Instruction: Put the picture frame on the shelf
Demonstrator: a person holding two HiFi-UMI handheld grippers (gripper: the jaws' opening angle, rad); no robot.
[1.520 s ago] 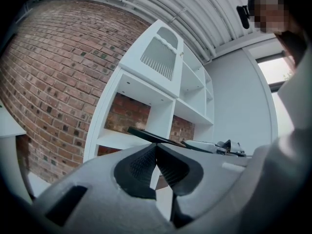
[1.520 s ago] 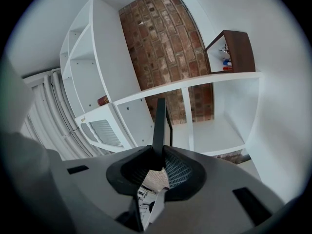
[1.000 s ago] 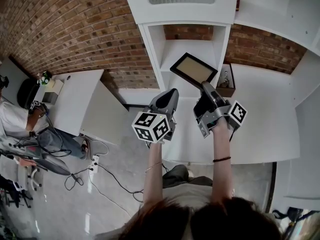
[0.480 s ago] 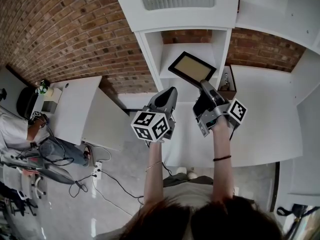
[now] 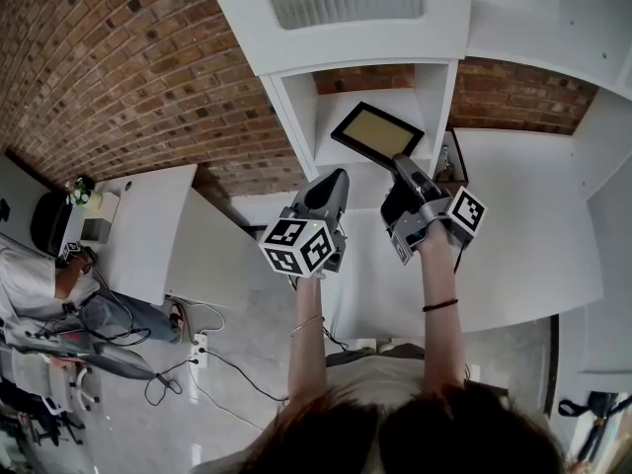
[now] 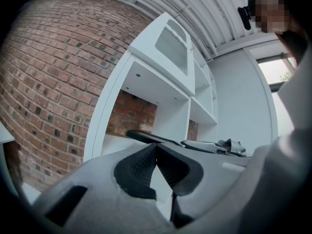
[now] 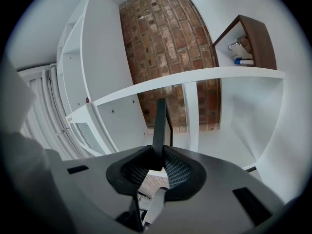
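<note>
A black picture frame (image 5: 377, 133) with a tan panel hangs at the mouth of the open white shelf compartment (image 5: 348, 105). My right gripper (image 5: 400, 166) is shut on its near edge. In the right gripper view the picture frame (image 7: 160, 126) shows edge-on, pinched between the jaws of the right gripper (image 7: 155, 160). My left gripper (image 5: 336, 181) sits left of it, below the shelf, shut with nothing in it. In the left gripper view the left gripper (image 6: 156, 147) has its jaws closed together, and the picture frame (image 6: 146, 136) shows beyond them.
A brick wall (image 5: 128, 77) backs the white shelving unit (image 5: 336, 18). A small brown wooden box (image 5: 452, 158) with small items sits right of the compartment. A white counter (image 5: 513, 235) spreads below. A white desk (image 5: 133, 215) and a seated person (image 5: 39, 275) are at the left.
Both grippers have risen slightly toward the shelf, and the picture frame has moved a little further up into the compartment opening.
</note>
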